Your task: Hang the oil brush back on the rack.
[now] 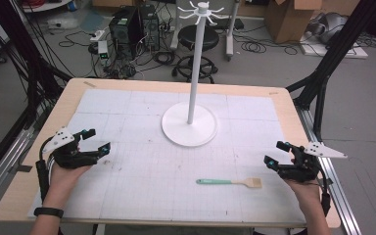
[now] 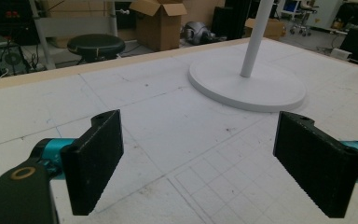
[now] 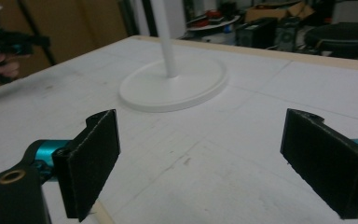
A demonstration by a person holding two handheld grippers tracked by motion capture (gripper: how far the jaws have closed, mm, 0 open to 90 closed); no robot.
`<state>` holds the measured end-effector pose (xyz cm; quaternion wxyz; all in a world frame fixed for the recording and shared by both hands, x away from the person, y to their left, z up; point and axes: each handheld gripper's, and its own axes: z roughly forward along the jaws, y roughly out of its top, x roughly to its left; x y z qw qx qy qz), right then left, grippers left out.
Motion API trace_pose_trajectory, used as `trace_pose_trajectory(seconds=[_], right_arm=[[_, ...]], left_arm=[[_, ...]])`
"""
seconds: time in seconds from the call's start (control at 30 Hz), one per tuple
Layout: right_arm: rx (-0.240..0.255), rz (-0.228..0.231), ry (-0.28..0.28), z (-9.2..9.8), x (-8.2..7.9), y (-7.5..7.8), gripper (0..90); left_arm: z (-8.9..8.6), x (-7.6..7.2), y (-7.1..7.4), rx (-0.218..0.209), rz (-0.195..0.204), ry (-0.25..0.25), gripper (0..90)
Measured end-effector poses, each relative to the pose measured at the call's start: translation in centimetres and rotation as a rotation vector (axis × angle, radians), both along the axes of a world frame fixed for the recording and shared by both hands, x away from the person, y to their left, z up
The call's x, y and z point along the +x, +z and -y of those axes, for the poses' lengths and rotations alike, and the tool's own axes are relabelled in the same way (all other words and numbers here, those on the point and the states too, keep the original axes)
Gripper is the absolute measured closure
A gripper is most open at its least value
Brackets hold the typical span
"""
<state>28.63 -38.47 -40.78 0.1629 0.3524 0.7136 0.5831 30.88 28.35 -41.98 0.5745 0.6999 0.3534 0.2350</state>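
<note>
Here, the left gripper is held low over the left side of the white gridded mat, its jaws spread wide with nothing between them; in the left gripper view the same gripper shows only bare mat in the gap, with the round base of the white stand beyond. The right gripper sits at the right edge of the mat, jaws likewise wide apart and empty (the right gripper view confirms it, the pads framing plain mat). The brush, with a teal handle and a pale wooden-coloured head, lies flat on the mat near the front edge, right of centre, its head pointing toward the right gripper and near it but not touching. The stand rises upright from its disc base in the middle of the mat, well apart from the brush, with short hooks fanning from its top. The table has a light wooden rim around the mat.
</note>
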Motion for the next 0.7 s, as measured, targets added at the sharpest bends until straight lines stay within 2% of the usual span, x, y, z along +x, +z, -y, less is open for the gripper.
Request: trace_pose_trajectory(seconds=[0.17,0.3,0.5,0.7], right_arm=[[-0.062,-0.010,0.097,-1.7,0.1,-0.2,10.8],[-0.106,-0.021,0.161,-3.0,0.3,-0.6,10.8],[-0.132,-0.045,0.220,-4.4,0.4,-1.0,10.8],[-0.165,-0.075,0.314,-6.0,0.5,-1.6,11.1]], left_arm=[[0.0,0.1,-0.1,0.009,-0.011,0.001,16.6],[0.1,0.2,-0.2,-0.007,-0.014,-0.003,16.6],[0.1,0.2,-0.2,0.004,-0.015,-0.004,16.6],[0.1,0.2,-0.2,0.014,-0.014,-0.001,16.6]])
